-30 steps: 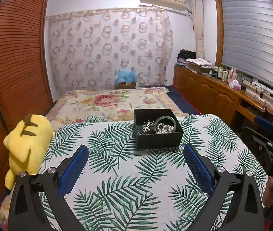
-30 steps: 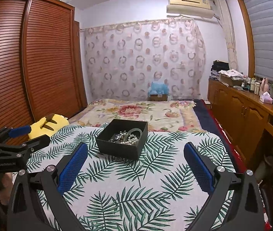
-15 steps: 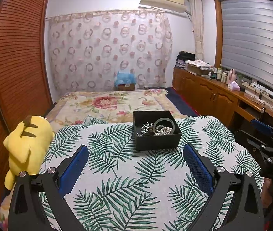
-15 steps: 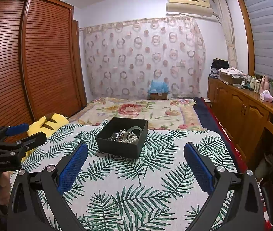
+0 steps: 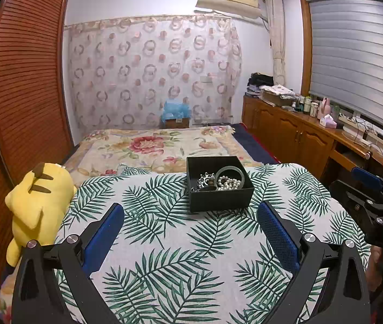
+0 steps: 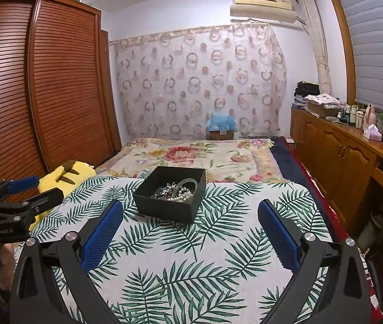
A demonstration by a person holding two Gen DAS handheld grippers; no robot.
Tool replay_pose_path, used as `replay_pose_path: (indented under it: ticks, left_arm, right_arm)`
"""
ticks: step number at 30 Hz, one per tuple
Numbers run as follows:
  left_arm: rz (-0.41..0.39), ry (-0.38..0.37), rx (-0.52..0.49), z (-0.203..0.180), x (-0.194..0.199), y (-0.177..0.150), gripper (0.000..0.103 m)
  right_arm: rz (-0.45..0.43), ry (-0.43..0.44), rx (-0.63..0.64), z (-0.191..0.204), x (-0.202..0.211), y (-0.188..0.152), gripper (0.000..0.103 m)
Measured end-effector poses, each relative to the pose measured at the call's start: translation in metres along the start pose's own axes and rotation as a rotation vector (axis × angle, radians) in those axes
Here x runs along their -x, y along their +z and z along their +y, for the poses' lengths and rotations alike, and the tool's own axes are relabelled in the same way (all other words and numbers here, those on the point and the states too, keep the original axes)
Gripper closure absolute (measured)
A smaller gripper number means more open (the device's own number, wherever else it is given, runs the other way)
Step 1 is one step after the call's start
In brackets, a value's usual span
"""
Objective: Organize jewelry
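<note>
Brightness: even, moderately bright indoor light with a cool, bluish cast on the far wall [image 5: 142, 2].
Source: overhead; no lamp itself is visible.
Shadows: soft and short; a faint one lies under the near edge of the black box [image 5: 219, 187].
Glare: none strong; a mild sheen shows on the wooden cabinets [image 6: 340, 156] at right.
Focus: sharp in the centre of both views.
Distortion: heavy fisheye bending; the wardrobe [image 6: 42, 86] at left bows, and the corners are vignetted black.

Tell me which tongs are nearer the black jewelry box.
Too close to call. Left tongs face the black jewelry box almost head-on, box slightly right of centre; right tongs have it ahead, slightly left. Both open, short of it.
</note>
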State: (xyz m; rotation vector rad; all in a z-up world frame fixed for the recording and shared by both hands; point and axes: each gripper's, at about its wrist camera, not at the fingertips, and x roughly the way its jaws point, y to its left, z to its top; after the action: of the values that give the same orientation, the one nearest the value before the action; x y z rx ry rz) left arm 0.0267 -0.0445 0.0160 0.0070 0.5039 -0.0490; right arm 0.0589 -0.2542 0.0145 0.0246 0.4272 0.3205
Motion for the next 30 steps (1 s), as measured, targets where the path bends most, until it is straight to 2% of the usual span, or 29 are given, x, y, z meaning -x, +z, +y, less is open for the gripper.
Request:
replay_pose_path:
  ticks: [30]
  left_arm:
    - [-0.010, -0.009, 0.001, -0.0048, 0.0077, 0.0082, 0.008]
  right_arm:
    - [-0.004, 0.008, -0.003, 0.0045, 0.0018, -0.0009, 0.003]
